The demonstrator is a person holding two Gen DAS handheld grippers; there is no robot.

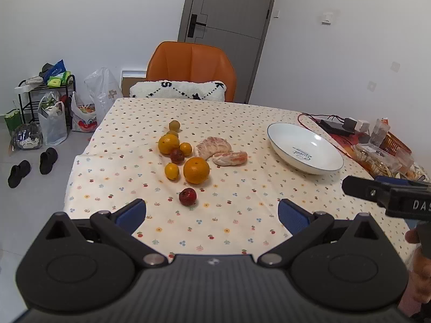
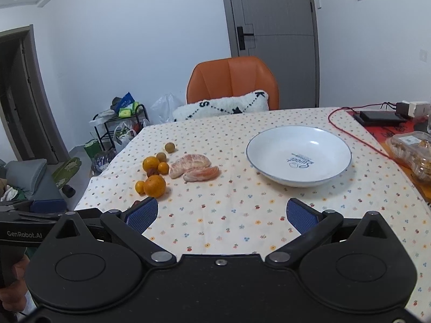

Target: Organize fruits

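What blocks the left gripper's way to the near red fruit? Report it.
Nothing visible. The left gripper is open above bare tablecloth, and the dark red fruit lies just ahead between its fingers, apart from the other fruit. The big orange sits beyond it.

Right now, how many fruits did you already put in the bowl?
None yet. The white bowl holds nothing. Nothing is in hand either: the left gripper and right gripper are both open. Left to do: the oranges, the small red fruit and the peeled pomelo pieces all lie on the tablecloth.
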